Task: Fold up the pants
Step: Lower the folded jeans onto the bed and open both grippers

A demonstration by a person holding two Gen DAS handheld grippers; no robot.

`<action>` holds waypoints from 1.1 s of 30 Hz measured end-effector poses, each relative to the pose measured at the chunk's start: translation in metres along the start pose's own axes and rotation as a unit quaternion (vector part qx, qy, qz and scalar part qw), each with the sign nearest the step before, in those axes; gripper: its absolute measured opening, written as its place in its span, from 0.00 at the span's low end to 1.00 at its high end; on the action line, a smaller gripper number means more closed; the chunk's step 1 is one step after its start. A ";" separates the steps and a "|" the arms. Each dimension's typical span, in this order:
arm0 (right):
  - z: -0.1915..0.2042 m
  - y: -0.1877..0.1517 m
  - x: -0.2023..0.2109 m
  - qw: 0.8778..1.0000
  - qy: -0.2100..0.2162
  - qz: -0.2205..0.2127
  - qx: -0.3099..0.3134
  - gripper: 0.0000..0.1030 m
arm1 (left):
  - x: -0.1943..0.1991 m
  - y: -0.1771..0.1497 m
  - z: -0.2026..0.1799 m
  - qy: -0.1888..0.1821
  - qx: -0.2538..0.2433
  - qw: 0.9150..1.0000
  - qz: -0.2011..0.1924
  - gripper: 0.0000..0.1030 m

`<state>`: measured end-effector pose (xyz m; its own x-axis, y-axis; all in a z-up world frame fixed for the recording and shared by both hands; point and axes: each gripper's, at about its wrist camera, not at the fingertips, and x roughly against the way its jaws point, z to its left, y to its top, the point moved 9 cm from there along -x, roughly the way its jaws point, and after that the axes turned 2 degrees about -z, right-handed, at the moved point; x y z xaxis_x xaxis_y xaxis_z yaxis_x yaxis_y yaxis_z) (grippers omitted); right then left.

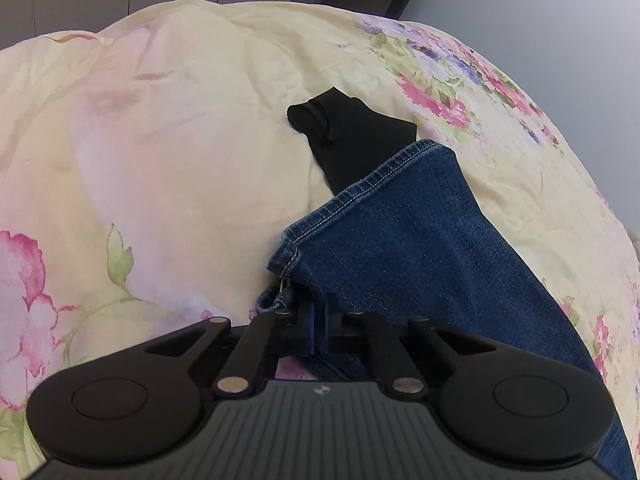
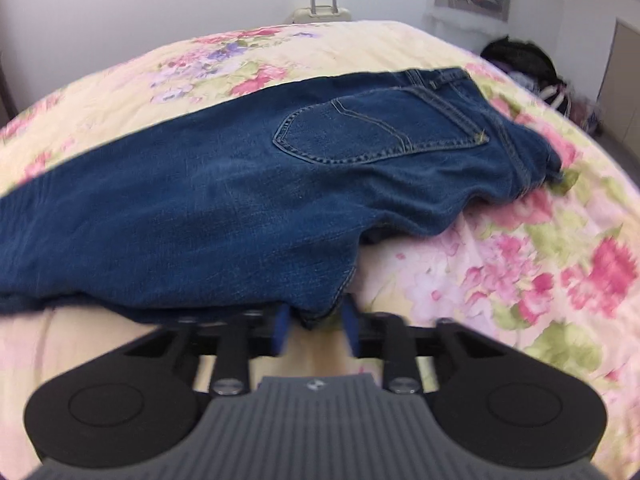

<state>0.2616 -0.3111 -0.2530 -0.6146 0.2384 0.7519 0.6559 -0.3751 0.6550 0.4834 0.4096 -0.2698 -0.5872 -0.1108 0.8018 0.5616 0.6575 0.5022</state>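
Blue jeans (image 2: pixel 208 216) lie folded lengthwise on a floral bedspread (image 2: pixel 540 264), back pocket up, waistband at the far right. In the left wrist view the leg end of the jeans (image 1: pixel 400 236) with its stitched hem lies ahead. My left gripper (image 1: pixel 318 330) is shut on the denim near the hem. My right gripper (image 2: pixel 314 326) is open, its blue pads (image 2: pixel 281 330) on either side of the jeans' crotch edge, which sits between them.
A black garment (image 1: pixel 352 136) lies on the bedspread (image 1: pixel 160 152) just beyond the jeans' hem. A suitcase (image 2: pixel 320 12) stands past the bed's far edge. A dark bag pile (image 2: pixel 520 64) sits on the floor at the right.
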 end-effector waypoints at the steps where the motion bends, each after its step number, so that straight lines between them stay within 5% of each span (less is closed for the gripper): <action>1: -0.002 0.007 0.006 1.000 -0.001 -0.013 -0.004 0.02 | 0.002 0.003 0.000 0.002 0.000 1.000 -0.002 0.04; 4: 0.002 0.037 0.040 0.995 -0.019 -0.064 0.076 0.00 | 0.004 0.008 0.000 0.004 -0.013 1.000 0.005 0.04; 10: -0.020 0.009 0.006 0.995 -0.022 0.042 0.084 0.00 | 0.012 0.008 0.007 0.000 -0.007 1.000 0.012 0.04; 15: -0.020 0.002 -0.013 0.994 -0.035 0.042 0.091 0.00 | 0.003 0.004 0.003 0.006 -0.055 0.998 0.013 0.05; 21: -0.024 0.002 -0.014 0.995 -0.025 0.055 0.083 0.02 | 0.015 0.007 0.014 -0.019 -0.055 0.998 0.035 0.19; 24: -0.025 0.003 -0.010 0.994 -0.022 0.066 0.084 0.09 | 0.030 0.014 0.025 0.037 -0.091 0.995 0.017 0.43; 26: -0.026 0.004 -0.002 0.994 -0.022 0.069 0.080 0.21 | 0.040 0.021 0.037 0.050 -0.087 0.995 0.008 0.43; 33: -0.047 0.028 0.030 0.998 -0.009 0.050 0.046 0.25 | 0.057 0.022 0.039 -0.027 -0.014 0.999 0.014 0.44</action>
<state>0.2413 -0.3566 -0.2158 -0.5360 0.2204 0.8149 0.7518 -0.3144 0.5796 0.4395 0.4466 -0.2256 -0.6016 -0.0514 0.7971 0.5939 0.6385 0.4894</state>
